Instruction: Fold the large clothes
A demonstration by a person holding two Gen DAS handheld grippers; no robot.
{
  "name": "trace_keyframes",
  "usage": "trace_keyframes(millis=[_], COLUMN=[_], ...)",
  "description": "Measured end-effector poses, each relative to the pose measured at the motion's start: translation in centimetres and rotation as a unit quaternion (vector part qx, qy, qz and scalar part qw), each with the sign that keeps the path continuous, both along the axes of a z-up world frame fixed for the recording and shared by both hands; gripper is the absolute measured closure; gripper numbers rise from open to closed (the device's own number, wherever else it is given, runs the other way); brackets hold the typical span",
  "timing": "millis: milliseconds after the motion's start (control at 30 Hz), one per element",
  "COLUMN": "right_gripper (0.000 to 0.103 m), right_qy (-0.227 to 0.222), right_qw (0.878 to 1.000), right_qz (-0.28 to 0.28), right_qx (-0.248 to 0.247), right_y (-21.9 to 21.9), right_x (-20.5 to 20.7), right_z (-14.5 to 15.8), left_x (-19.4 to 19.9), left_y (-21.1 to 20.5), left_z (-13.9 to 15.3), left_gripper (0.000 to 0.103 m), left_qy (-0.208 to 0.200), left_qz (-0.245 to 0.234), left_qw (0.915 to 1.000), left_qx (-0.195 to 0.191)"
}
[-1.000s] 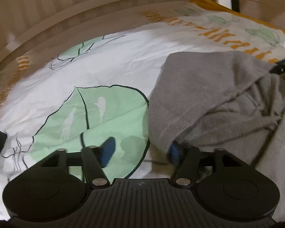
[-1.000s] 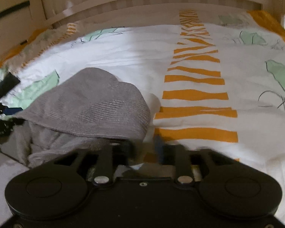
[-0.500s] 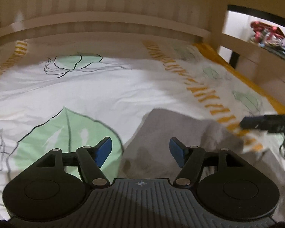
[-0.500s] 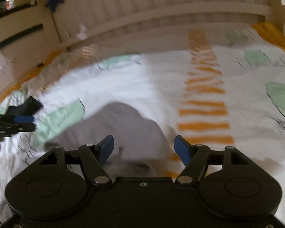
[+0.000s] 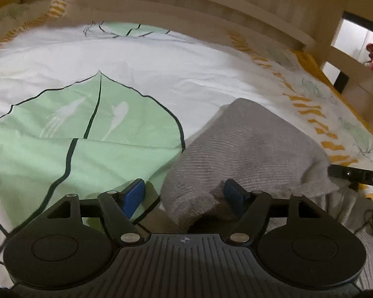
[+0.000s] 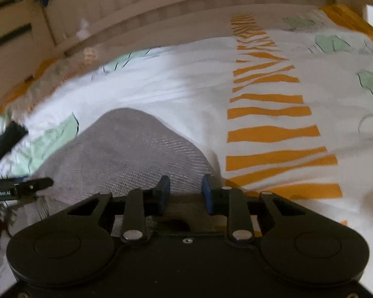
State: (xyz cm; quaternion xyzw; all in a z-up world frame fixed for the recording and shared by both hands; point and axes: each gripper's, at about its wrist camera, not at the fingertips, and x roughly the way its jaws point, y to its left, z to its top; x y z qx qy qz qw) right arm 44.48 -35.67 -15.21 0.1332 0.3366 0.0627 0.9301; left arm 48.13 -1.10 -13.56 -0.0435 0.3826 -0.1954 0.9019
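Observation:
A grey knit garment (image 5: 248, 144) lies bunched on a white bed sheet (image 5: 161, 74) printed with green leaves and orange stripes. My left gripper (image 5: 184, 195) sits low at the garment's near-left corner. Its jaws are opening; the corner lies between them, against the right pad and apart from the left one. My right gripper (image 6: 185, 193) is at the garment's (image 6: 126, 149) near-right edge. Its jaws are closing, with a gap still showing and grey cloth between them. Each gripper shows at the side of the other's view: the right (image 5: 355, 176), the left (image 6: 20, 186).
A pale wooden bed rail (image 5: 186, 2) runs along the far side of the bed, with a post (image 5: 340, 37) at the right. A dark cloth (image 6: 2, 144) lies at the sheet's left edge. Bare sheet stretches beyond the garment.
Both grippers rose from the garment, then came back down to its near corners. The left view rolled level. The right jaws spread wide, then narrowed again.

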Motion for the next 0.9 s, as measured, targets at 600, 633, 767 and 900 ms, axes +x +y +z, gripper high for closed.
trace_keyframes(millis=[600, 633, 767, 900], right_gripper=[0.041, 0.041, 0.041, 0.041], right_qy=[-0.001, 0.003, 0.017, 0.033], right_qw=[0.997, 0.997, 0.996, 0.996], right_qz=[0.067, 0.069, 0.081, 0.084], right_qx=[-0.029, -0.028, -0.016, -0.014], right_y=[1.5, 1.6, 2.1, 2.5], right_x=[6.9, 7.2, 8.5, 9.3], right_z=[4.2, 4.0, 2.8, 1.8], left_x=[7.4, 7.6, 8.0, 8.6], left_y=[-5.2, -5.4, -6.2, -6.0], left_z=[2.3, 1.9, 0.8, 0.9], left_gripper=[0.034, 0.034, 0.034, 0.067], left_qy=[0.029, 0.033, 0.04, 0.045], left_qz=[-0.076, -0.079, -0.09, -0.1], left_qw=[0.9954, 0.9948, 0.993, 0.9926], left_qx=[0.051, 0.055, 0.067, 0.053])
